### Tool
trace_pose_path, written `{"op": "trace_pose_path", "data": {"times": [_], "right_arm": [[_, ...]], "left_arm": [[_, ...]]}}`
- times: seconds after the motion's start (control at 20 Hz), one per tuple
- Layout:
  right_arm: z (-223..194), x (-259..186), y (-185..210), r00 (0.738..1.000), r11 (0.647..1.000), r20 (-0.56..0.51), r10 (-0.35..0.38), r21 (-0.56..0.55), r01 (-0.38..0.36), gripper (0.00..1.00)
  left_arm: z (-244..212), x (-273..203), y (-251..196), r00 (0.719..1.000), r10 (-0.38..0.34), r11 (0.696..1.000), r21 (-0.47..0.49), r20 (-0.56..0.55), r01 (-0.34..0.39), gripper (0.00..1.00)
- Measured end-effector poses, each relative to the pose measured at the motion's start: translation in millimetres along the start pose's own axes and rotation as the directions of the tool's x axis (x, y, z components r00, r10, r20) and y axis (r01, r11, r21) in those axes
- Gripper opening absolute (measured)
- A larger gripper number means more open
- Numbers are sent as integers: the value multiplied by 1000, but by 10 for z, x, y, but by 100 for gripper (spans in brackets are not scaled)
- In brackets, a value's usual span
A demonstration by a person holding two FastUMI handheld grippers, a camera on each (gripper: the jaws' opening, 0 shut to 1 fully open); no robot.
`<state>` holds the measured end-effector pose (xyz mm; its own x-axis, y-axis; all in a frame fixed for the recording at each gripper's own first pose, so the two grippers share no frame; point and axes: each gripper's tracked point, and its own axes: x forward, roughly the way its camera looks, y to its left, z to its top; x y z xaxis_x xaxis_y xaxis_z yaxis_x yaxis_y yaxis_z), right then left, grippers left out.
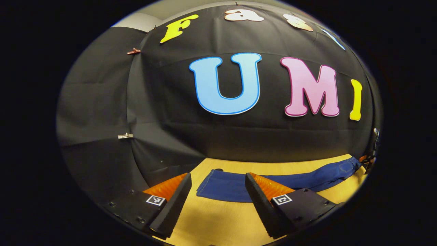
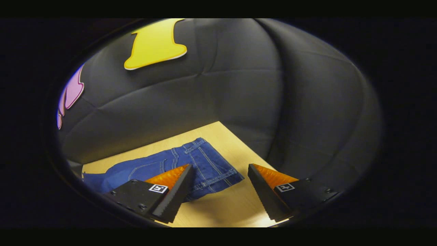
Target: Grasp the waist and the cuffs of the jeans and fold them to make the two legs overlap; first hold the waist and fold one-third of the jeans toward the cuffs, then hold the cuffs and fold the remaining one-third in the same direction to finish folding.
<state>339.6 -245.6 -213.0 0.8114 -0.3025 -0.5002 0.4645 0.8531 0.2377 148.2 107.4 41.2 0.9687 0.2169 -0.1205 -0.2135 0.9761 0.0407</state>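
Dark blue jeans (image 1: pixel 273 181) lie flat along the wooden table (image 1: pixel 218 218), stretched left to right. In the left gripper view the cuff end (image 1: pixel 222 186) lies just beyond my left gripper (image 1: pixel 216 198), which hovers open above the table with nothing between its fingers. The right gripper view shows the waist end (image 2: pixel 208 164) with its stitched waistband and pockets. My right gripper (image 2: pixel 220 191) is open, its left finger over the waistband's near corner and its right finger over bare table.
The black cloth wall (image 1: pixel 170 119) closes in the table at the back and on both sides. Bare wood (image 2: pixel 235 205) runs in front of the jeans. Two clips (image 1: pixel 125 136) pin the cloth at a seam on the left.
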Motion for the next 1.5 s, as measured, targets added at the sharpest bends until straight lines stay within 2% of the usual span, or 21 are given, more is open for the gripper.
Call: {"op": "trace_pose_path", "data": {"times": [0.1, 0.25, 0.45, 0.5, 0.6, 0.7, 0.75, 0.8, 0.9, 1.1, 1.3, 1.35, 1.45, 1.5], "right_arm": [[10, 95, -40, 999, 999, 28, -19, 45, 18, 98], [-173, 191, -97, 999, 997, -16, -29, 73, 30, 98], [-217, 249, -62, 999, 999, 13, -31, 31, 30, 98], [-261, 266, -38, 1000, 999, 6, -22, 31, 22, 87], [-257, 293, 20, 1000, 999, 10, -28, 31, 27, 76], [-262, 286, 140, 1000, 997, 11, -18, 78, 17, 43], [-292, 322, 150, 1000, 996, 11, -19, 88, 18, 45], [-267, 317, 145, 999, 997, 27, -17, 81, 15, 24], [-247, 315, 167, 999, 998, 39, -12, 61, 9, 10], [-165, 222, 223, 998, 1000, 64, 22, -6, -21, 0], [194, -92, 430, 987, 995, 146, 66, -81, -55, 0], [328, -259, 508, 982, 993, 169, 85, -95, -69, 6], [592, -592, 664, 968, 986, 216, 132, -130, -106, 6], [706, -843, 623, 959, 981, 237, 156, -153, -122, 6]], "left_arm": [[-30, -19, -178, 1000, -11, 1000, 17, 3, 11, 98], [-235, -1, -527, 997, -63, 998, 5, -38, 63, 98], [-368, 32, -789, 993, -99, 995, -8, -64, 99, 98], [-396, 31, -845, 992, -105, 994, -7, -68, 105, 98], [-422, 41, -928, 990, -116, 993, -18, -75, 115, 98], [-478, 63, -990, 988, -126, 992, -38, -85, 123, 98], [-506, 67, -1017, 988, -128, 991, -46, -91, 124, 98], [-540, 82, -1044, 987, -129, 991, -55, -97, 124, 98], [-603, 101, -1079, 986, -133, 989, -73, -105, 126, 98], [-751, 165, -1105, 983, -138, 990, -53, -119, 132, 98], [-992, 191, -984, 980, -121, 993, -2, -158, 122, 98], [-1020, 191, -929, 981, -109, 994, -4, -161, 110, 98], [-1094, 189, -824, 981, -92, 996, -29, -169, 88, 99], [-1110, 193, -759, 982, -82, 996, -43, -172, 76, 99]]}}
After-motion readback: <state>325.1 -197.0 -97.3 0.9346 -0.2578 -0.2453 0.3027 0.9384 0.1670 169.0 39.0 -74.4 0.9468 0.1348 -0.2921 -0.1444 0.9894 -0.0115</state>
